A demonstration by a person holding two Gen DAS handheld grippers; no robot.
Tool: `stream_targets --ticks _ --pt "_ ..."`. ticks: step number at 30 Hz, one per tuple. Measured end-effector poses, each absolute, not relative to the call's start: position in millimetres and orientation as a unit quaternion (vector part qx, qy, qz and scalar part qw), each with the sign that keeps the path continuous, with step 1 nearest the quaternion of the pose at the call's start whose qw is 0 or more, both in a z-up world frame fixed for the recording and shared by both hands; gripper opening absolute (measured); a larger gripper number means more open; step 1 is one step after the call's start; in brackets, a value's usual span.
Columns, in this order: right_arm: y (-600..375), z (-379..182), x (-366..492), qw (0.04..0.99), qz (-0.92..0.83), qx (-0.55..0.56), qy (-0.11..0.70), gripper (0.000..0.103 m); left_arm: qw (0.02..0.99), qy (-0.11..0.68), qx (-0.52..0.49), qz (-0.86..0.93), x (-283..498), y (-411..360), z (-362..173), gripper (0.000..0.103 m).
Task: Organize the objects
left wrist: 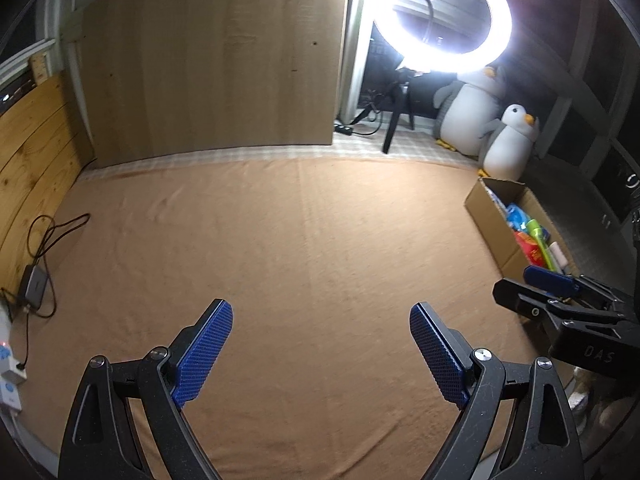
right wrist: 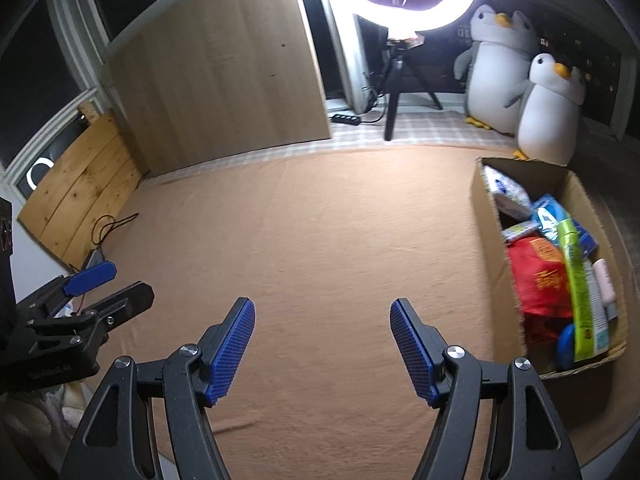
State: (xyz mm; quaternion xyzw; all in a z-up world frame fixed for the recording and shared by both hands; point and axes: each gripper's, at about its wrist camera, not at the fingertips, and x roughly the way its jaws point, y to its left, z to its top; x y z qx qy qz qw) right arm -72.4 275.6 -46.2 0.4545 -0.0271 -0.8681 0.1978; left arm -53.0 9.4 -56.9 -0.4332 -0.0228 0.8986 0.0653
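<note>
A brown cardboard box (right wrist: 490,248) stands on the tan blanket (right wrist: 320,220) at the right. It holds a red packet (right wrist: 540,280), a green tube (right wrist: 576,280), blue packets (right wrist: 552,216), a white pack (right wrist: 508,192) and a pale bottle (right wrist: 604,284). My right gripper (right wrist: 323,308) hovers open over bare blanket just left of the box, with nothing between its blue pads. My left gripper (left wrist: 320,312) is open and empty too, over the blanket's middle. Each gripper shows in the other's view: the right gripper (left wrist: 520,284) in front of the box (left wrist: 492,220), the left gripper (right wrist: 130,282) at the far left.
A bright ring light (left wrist: 444,16) on a black tripod (right wrist: 394,92) stands at the back, beside two plush penguins (right wrist: 548,112). A large wooden panel (left wrist: 208,60) rises behind the blanket. Cables and a grey adapter (left wrist: 34,280) lie at the left, by a low wooden board (left wrist: 32,152).
</note>
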Motion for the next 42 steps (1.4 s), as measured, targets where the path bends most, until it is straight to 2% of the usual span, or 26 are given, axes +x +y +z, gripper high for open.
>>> stream_targets --ticks 21,42 --pt "248.3 -53.8 -44.4 0.187 -0.876 0.445 -0.004 0.067 0.034 -0.029 -0.439 0.897 -30.6 -23.3 -61.2 0.093" --pt "245.7 -51.6 -38.0 0.187 -0.877 0.443 0.008 0.067 0.022 -0.036 -0.45 0.892 -23.8 -20.7 -68.5 0.093"
